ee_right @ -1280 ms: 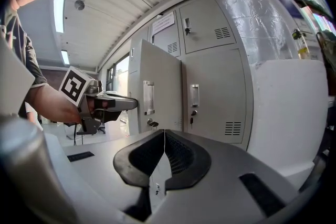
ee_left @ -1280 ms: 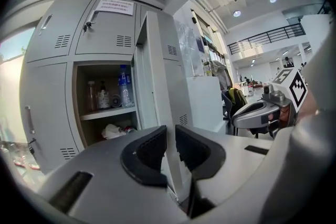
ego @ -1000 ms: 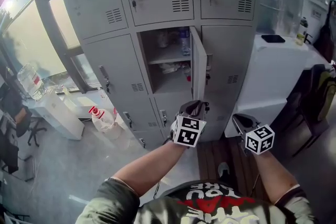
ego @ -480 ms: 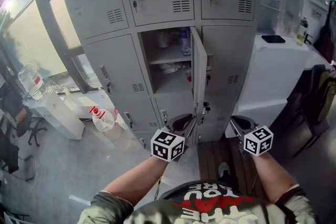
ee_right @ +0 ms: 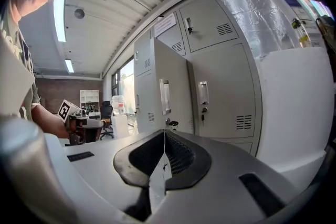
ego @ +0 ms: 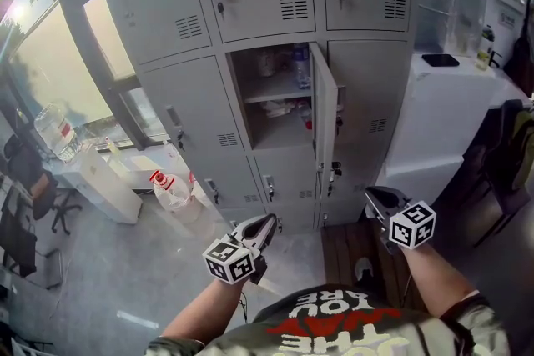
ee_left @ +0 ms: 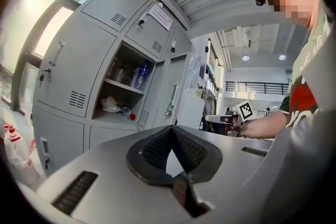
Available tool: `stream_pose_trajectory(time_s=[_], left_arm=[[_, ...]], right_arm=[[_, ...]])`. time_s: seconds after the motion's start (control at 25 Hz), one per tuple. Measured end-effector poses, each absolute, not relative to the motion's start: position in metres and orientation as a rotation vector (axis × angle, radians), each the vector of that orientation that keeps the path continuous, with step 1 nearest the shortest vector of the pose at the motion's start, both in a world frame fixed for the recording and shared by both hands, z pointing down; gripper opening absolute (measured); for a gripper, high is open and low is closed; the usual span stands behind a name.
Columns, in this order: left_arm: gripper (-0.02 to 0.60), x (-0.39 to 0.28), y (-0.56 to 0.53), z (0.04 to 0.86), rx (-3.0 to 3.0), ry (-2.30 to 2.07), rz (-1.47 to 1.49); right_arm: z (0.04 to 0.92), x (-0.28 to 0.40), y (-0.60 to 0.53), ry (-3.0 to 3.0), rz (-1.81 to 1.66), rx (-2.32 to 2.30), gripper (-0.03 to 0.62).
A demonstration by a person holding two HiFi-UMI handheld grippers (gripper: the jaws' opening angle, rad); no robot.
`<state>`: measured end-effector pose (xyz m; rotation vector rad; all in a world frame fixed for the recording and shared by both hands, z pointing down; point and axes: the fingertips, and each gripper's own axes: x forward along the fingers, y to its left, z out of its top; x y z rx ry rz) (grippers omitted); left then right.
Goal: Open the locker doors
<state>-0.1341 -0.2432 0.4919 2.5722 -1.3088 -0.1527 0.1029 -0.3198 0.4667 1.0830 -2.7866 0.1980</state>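
Locker door [ego: 325, 129] well beyond closed jaws

Lockers [ego: 179, 8] pale grey. Left gripper [ego: 267, 221], right gripper [ego: 370, 194] grey, black pads, black-and-white square patterns. Shirt [ego: 350, 331] black, red and white letters. Bottle [ego: 171, 192] clear, red cap. Cabinet [ego: 434, 125] white.

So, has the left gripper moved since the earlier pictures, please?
Yes. The left gripper has drawn back down-left from the open door; its fingers just closed on nothing.
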Motion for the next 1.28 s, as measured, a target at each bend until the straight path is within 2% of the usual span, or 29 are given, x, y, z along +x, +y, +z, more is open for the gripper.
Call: stream_pose_trajectory(time_s=[0.24,0.84,1.28], left_arm=[[0.006,-0.133,-0.247,0.484,2.584,-1.323,-0.15],[0.006,-0.073,-0.268,0.462,2.611,-1.241,-0.172],[0.006,-0.064,-0.276,0.464,2.599,-1.252,-0.162]], right_arm=[[0.464,0.096,-0.323,-2.781,0.18,1.093,0.037],[0.457,0.119,-0.355,-2.786,0.178,1.089,0.037],[0.449,0.108,-0.4,-2.791,0.146,1.086,0.037]])
